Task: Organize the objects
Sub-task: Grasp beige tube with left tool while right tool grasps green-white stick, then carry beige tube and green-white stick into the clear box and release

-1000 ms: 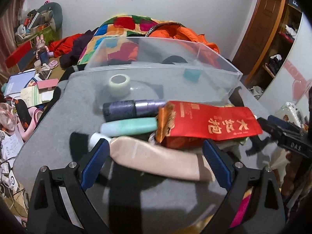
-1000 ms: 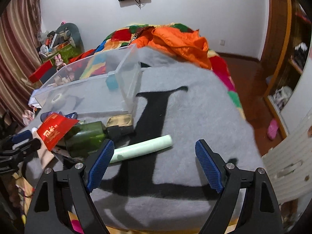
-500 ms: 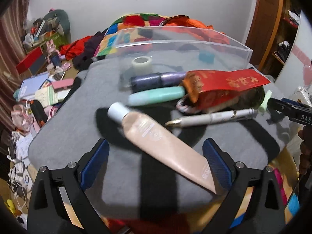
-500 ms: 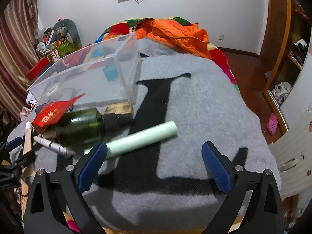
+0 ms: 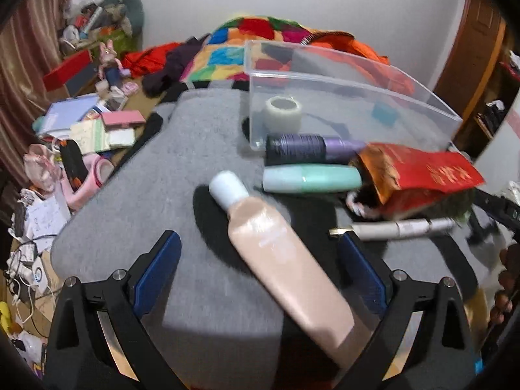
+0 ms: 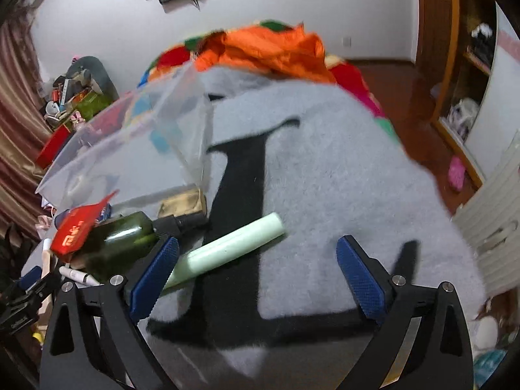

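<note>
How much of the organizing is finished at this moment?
Done: only a tape roll and a small blue item lie in the clear bin. In hand: nothing; both jaws stand open. Left: beige tube, teal bottle, purple bottle, red packet, pen, green tube.

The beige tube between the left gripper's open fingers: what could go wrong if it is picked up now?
The beige tube lies diagonally across the open left gripper, so closing may pinch it off-centre and let it swing. Its flat end reaches the grey blanket's near edge; a nudge might push it off. The white pen is close to the right finger and could be knocked.
</note>
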{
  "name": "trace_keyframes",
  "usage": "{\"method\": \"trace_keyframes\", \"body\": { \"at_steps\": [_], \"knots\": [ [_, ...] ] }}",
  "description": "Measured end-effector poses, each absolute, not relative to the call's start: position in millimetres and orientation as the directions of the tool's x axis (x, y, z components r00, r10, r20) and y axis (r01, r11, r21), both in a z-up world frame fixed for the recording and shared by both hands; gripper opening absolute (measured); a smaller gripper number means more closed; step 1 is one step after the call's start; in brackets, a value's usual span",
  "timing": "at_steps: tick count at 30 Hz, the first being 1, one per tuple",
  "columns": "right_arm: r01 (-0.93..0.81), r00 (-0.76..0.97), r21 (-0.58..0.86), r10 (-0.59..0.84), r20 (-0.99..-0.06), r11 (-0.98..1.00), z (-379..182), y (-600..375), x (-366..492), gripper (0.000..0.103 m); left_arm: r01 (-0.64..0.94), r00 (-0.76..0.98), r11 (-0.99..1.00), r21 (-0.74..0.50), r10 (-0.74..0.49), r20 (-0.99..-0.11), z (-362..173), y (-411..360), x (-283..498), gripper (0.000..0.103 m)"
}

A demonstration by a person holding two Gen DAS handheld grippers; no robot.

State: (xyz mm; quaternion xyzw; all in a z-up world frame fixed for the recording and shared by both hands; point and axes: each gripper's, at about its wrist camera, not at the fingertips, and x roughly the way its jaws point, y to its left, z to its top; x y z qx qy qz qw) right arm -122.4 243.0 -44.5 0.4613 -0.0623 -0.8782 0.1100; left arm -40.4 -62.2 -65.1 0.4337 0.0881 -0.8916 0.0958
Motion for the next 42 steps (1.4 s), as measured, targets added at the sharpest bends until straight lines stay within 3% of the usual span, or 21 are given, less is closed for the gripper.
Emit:
{"method": "trace_keyframes", "body": {
  "at_steps": [6,9,15,17,20,30,35,37,42],
  "knots": [
    [0.216,-0.589,0.059,-0.178,-0.788,-0.975,-48,217,-113,0.095,0.211,-0.635,-0.977,-0.018,-0.123,-0.763,-68,-50,-35,0.097],
    [0.256,-0.596,0.020,-0.174,-0.784,-0.966,-50,216,-106,0.088,0.192,-0.651,-0.981,-0.042,-0.096,-0.753,-67,-54,-23,0.089],
    [0.291,-0.599,0.012,-0.192,-0.777,-0.956,-44,227,-93,0.059,0.156,-0.665,-0.986,-0.053,-0.065,-0.744,-63,-60,-2,0.067],
    [0.304,-0.601,0.009,-0.199,-0.774,-0.952,-42,229,-88,0.048,0.142,-0.666,-0.988,-0.060,-0.051,-0.744,-61,-63,5,0.055],
    [0.312,-0.606,0.007,-0.205,-0.769,-0.950,-40,232,-84,0.037,0.134,-0.663,-0.988,-0.072,-0.035,-0.748,-59,-67,10,0.047],
    [0.282,-0.608,0.037,-0.208,-0.766,-0.959,-44,229,-96,0.036,0.195,-0.650,-0.975,-0.103,-0.050,-0.759,-63,-82,-30,0.052],
    [0.290,-0.611,0.070,-0.241,-0.754,-0.954,-43,229,-94,0.014,0.224,-0.662,-0.972,-0.069,-0.100,-0.743,-65,-81,-33,0.028],
    [0.284,-0.615,0.070,-0.237,-0.752,-0.956,-41,231,-94,0.014,0.228,-0.662,-0.971,-0.071,-0.101,-0.742,-63,-83,-29,0.022],
    [0.282,-0.613,0.104,-0.263,-0.745,-0.954,-36,236,-92,0.014,0.233,-0.675,-0.968,-0.095,-0.091,-0.732,-55,-87,-15,0.022]
  ]
}}
